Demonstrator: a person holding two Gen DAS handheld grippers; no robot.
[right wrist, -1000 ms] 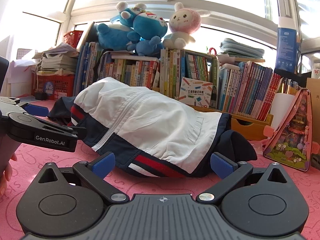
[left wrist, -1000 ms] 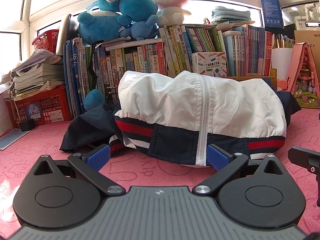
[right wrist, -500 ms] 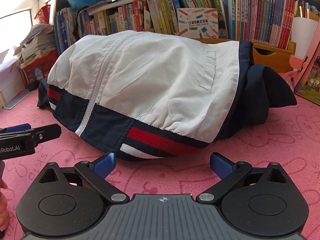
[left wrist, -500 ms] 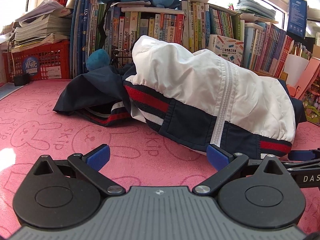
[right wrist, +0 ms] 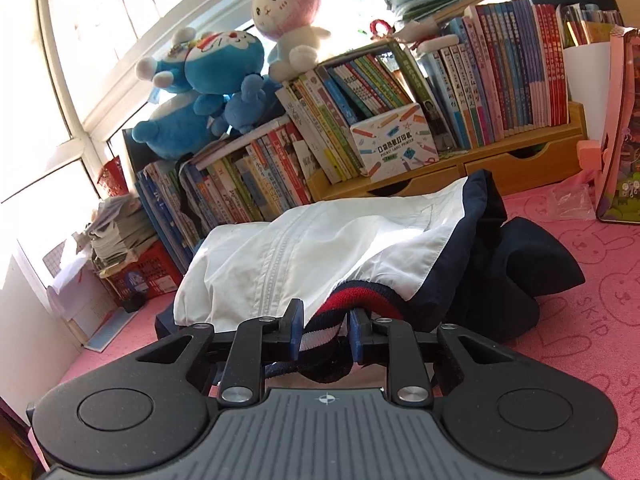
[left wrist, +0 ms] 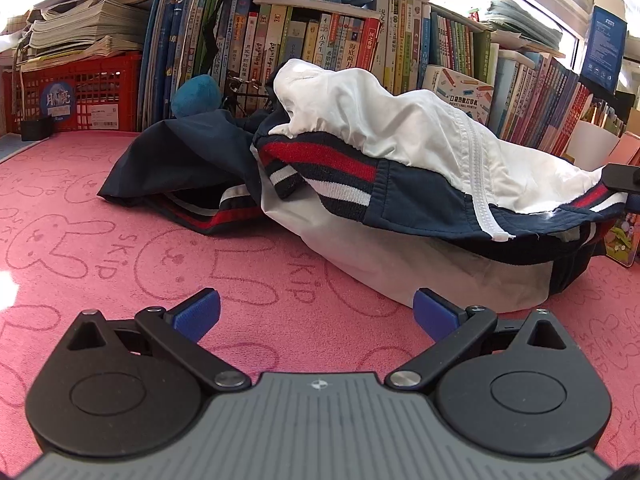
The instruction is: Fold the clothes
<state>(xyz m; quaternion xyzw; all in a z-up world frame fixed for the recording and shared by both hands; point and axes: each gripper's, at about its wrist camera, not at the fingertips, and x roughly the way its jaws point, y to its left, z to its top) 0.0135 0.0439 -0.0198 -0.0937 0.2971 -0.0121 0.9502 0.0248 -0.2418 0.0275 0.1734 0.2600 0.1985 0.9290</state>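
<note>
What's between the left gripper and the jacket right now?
Only bare pink mat. In the left wrist view, the open left gripper has nothing between its jaws, and the jacket lies just beyond.

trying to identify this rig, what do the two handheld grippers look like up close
Both look alike. The left gripper and right gripper each have a grey ribbed body marked with a small compass-like cross, flanked by two round black housings with circular discs and triangular cutouts. Black linkage arms on silver pivot screws carry fingers faced with blue pads. No cables, sleeves or hands show.
</note>
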